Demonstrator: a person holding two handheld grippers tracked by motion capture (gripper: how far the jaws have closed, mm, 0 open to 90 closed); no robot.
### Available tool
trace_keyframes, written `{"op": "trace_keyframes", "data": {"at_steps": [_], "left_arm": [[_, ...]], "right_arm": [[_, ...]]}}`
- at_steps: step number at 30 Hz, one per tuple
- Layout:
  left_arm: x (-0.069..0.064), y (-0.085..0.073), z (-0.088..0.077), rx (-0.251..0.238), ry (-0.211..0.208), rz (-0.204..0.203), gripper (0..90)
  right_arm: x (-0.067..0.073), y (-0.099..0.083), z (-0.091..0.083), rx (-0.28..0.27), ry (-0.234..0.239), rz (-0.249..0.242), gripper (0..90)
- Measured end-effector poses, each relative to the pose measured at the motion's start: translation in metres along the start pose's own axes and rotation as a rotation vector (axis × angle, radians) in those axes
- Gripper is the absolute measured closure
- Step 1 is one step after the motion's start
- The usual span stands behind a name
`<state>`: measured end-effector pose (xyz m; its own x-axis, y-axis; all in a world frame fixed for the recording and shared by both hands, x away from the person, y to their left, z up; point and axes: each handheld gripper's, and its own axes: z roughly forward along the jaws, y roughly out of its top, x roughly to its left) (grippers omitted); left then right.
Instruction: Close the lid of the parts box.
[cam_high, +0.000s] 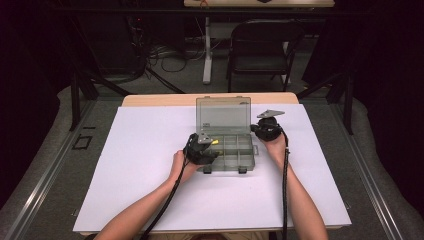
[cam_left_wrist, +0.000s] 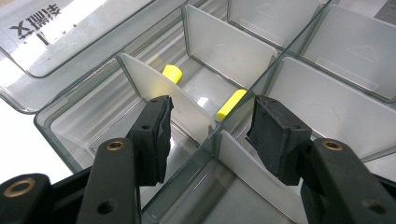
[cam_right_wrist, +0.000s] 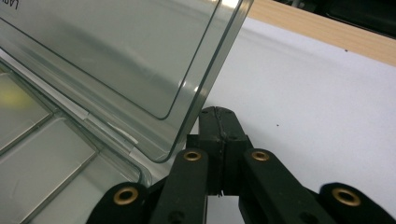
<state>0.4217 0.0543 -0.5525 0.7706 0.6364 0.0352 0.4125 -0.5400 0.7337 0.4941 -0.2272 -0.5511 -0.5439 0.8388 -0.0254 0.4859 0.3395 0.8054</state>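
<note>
A clear grey plastic organizer box (cam_high: 231, 152) lies open near the middle of a white sheet (cam_high: 150, 165) that covers the table, its long axis running left to right. Its lid (cam_high: 223, 116) stands up from the far edge, tilted slightly back, and two dark latches show on the near edge. White dividers split the tray into small compartments.

The left gripper (cam_high: 202, 150) is at the box's left end, held in the person's left hand (cam_high: 182, 165). In the left gripper view (cam_left_wrist: 210, 133) its jaws are wide apart with nothing between them, poised above the tray where a divider meets the box's inner wall. Just beyond the jaws, in a far-left compartment, lie two small yellow cylinders. One yellow piece (cam_left_wrist: 172, 73) rests by the compartment's left divider, showing its rounded end. The other yellow piece (cam_left_wrist: 230, 103) lies against the right wall, its long axis slanting from near-left to far-right in that view. In the high view a spot of yellow (cam_high: 215, 141) shows beside the left gripper.

The right gripper (cam_high: 267, 129) is at the far right corner of the box, held in the right hand (cam_high: 275, 145), with its grey triangular plate on top. In the right gripper view (cam_right_wrist: 219, 140) its jaws are pressed together, empty, just beside the lower right corner of the raised lid (cam_right_wrist: 140, 56); whether they touch it cannot be told. A strip of wooden table edge (cam_right_wrist: 327, 32) shows beyond the sheet.
</note>
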Motion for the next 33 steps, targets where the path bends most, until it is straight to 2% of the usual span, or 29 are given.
{"op": "trace_keyframes", "data": {"at_steps": [7,13,19,23,33], "left_arm": [[0.0,0.0,0.0,0.001,0.001,-0.001,48.1],[0.0,0.0,0.0,0.002,0.002,-0.002,48.0],[0.0,0.0,0.0,0.001,0.002,-0.008,47.8],[0.0,0.0,0.0,0.0,0.002,-0.01,47.7],[0.0,0.0,0.0,-0.001,0.004,-0.012,47.1]], "right_arm": [[0.001,0.001,-0.003,-0.028,-0.007,-0.006,90.0],[-0.001,0.002,-0.008,-0.062,0.012,-0.009,90.0],[0.0,0.002,-0.009,-0.075,0.008,-0.017,90.0],[-0.001,0.003,-0.012,-0.103,0.018,-0.02,90.0],[-0.001,0.003,-0.016,-0.124,0.023,-0.033,90.0]]}}
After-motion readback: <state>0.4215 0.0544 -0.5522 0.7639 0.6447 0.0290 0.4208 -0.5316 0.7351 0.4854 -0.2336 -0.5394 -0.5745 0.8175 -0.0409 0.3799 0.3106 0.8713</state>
